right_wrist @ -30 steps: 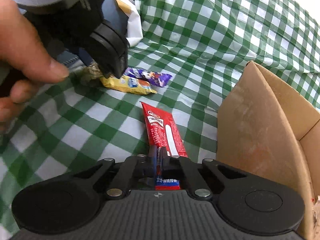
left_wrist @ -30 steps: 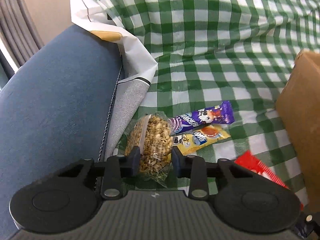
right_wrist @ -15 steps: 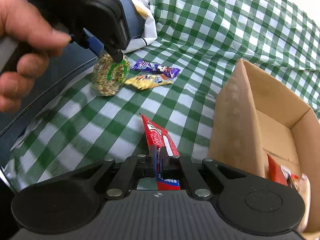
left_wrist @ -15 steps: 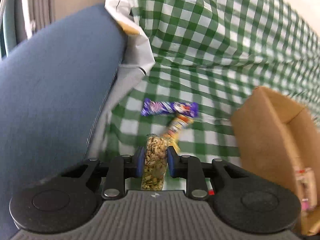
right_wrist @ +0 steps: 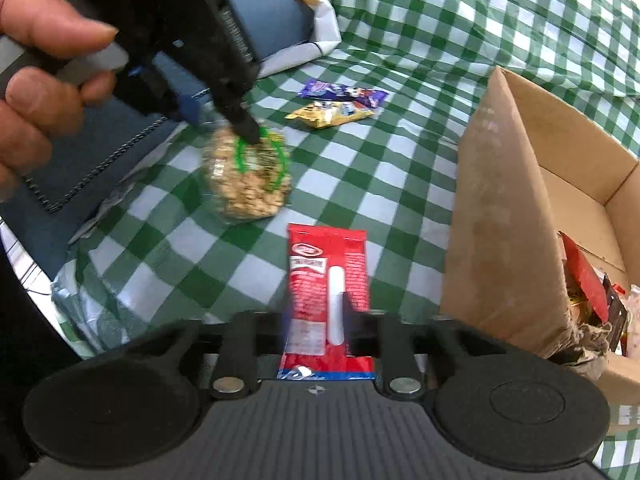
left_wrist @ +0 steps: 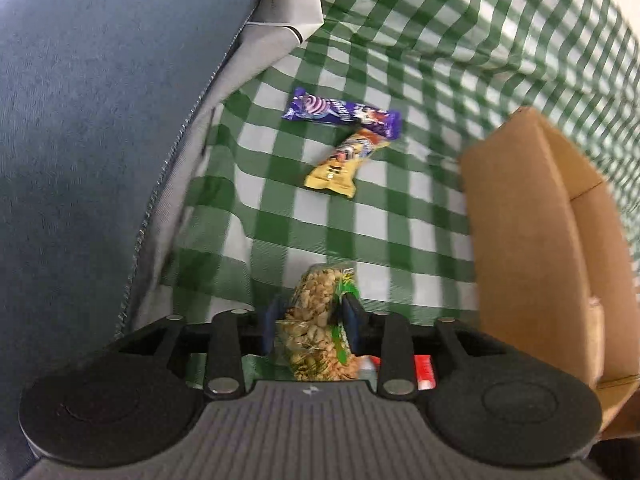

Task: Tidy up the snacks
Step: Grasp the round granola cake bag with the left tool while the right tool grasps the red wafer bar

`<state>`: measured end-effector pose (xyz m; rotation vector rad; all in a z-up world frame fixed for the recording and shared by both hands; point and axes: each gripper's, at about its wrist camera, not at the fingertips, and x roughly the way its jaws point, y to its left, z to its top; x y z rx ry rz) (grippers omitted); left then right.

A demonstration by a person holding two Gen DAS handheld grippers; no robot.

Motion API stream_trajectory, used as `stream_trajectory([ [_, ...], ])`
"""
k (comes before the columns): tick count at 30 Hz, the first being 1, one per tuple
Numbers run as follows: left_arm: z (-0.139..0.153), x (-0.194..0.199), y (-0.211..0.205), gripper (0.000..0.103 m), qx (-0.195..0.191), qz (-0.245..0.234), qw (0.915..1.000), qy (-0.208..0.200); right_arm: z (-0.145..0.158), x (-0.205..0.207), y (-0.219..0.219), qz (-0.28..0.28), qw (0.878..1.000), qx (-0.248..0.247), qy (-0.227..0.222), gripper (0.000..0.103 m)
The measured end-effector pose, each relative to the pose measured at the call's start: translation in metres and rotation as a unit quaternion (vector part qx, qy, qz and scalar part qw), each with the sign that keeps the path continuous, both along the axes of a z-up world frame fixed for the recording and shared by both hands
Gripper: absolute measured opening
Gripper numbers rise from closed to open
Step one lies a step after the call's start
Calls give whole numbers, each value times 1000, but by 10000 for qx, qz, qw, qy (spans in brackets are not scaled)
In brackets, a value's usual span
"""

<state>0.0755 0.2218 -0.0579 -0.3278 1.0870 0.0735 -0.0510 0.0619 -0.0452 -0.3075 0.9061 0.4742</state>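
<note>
A clear bag of peanuts (left_wrist: 316, 320) with green print sits between the blue pads of my left gripper (left_wrist: 310, 320), which grips it while its jaws are opening. In the right wrist view the bag of peanuts (right_wrist: 248, 176) hangs under the left gripper (right_wrist: 224, 128), just above the checked cloth. My right gripper (right_wrist: 316, 320) is opening, and a red snack packet (right_wrist: 324, 280) lies face-up between its fingers, which no longer pinch it. A purple bar (left_wrist: 340, 112) and a yellow bar (left_wrist: 344, 160) lie farther off on the cloth. The open cardboard box (right_wrist: 500, 200) stands to the right.
A green-and-white checked cloth (right_wrist: 400, 160) covers the surface. A blue-grey cushion (left_wrist: 100, 120) borders it on the left. Inside the cardboard box (left_wrist: 520, 240) lie several snack packs (right_wrist: 588, 288). A person's hand (right_wrist: 40, 60) holds the left gripper.
The left gripper has lifted the peanut bag away from the two bars, toward the box. The right gripper's jaws went from pinching the red packet's edge to spread, and the packet now shows its flat face.
</note>
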Motion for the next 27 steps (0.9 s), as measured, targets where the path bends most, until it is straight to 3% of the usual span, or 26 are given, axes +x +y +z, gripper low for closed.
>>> stream_trajectory([
  [1,0,2,-5,44,143,-66,9999,12,-1,2,-2,-48,10000,56,15,56],
  [8,-12,11,-22,85,713,-446,9962,218,-18,21,-6,-247,9994,134,205,66],
  [13,-14,14,-22,85,1364,-382,9897,201,-35,30,-5,-387,9974,141,596,67],
  [16,-14,15,-20,85,1127,-487,9923,167,-38,33,-7,-512,9954,305,747,65],
  [17,-15,16,-23,87,1115,-577,9919,198,-38,33,-7,-519,9954,310,744,56],
  [20,-20,15,-36,97,1436,-873,9854,281,-36,32,-8,-518,9958,330,683,50],
  [27,-28,19,-53,100,1773,-1205,9761,362,-34,27,-7,-461,9967,293,592,48],
])
